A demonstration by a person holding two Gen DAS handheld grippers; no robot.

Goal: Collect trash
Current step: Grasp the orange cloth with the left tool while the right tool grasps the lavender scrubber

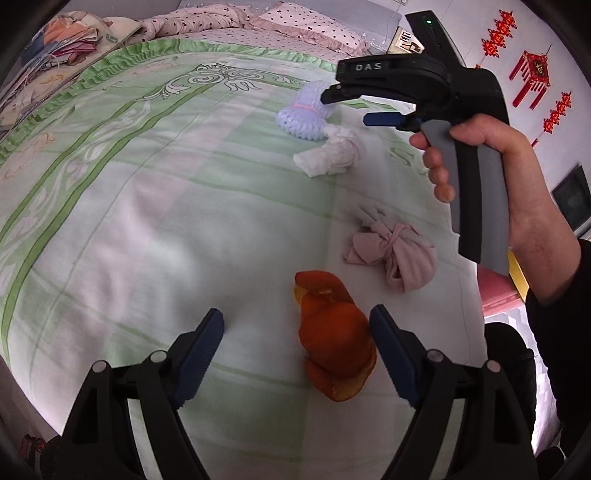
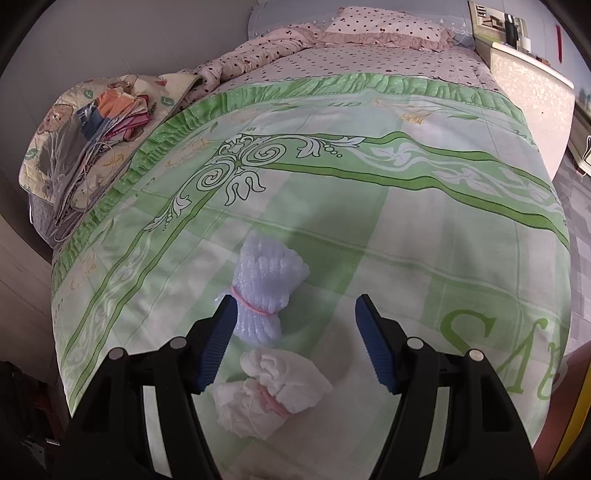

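Observation:
An orange peel [image 1: 332,339] lies on the green-and-white bedspread [image 1: 147,221], between the open fingers of my left gripper [image 1: 297,325] and close to its right pad; the pads are not touching it. A knotted pink cloth [image 1: 391,251] lies just beyond. Farther off are a crumpled white tissue [image 1: 328,151] and a pale blue foam net [image 1: 303,114] tied with a pink band. My right gripper [image 1: 354,105], held by a hand, hovers open over the net. In the right wrist view the right gripper [image 2: 293,310] stands open above the foam net [image 2: 266,291] and the tissue [image 2: 266,391].
A pile of folded cloths and a patterned quilt [image 2: 92,129] sits at the bed's far left. Spotted pillows [image 2: 384,24] lie at the head. A white bedside cabinet [image 2: 532,81] stands at the right. Red hanging decorations [image 1: 532,74] are on the wall.

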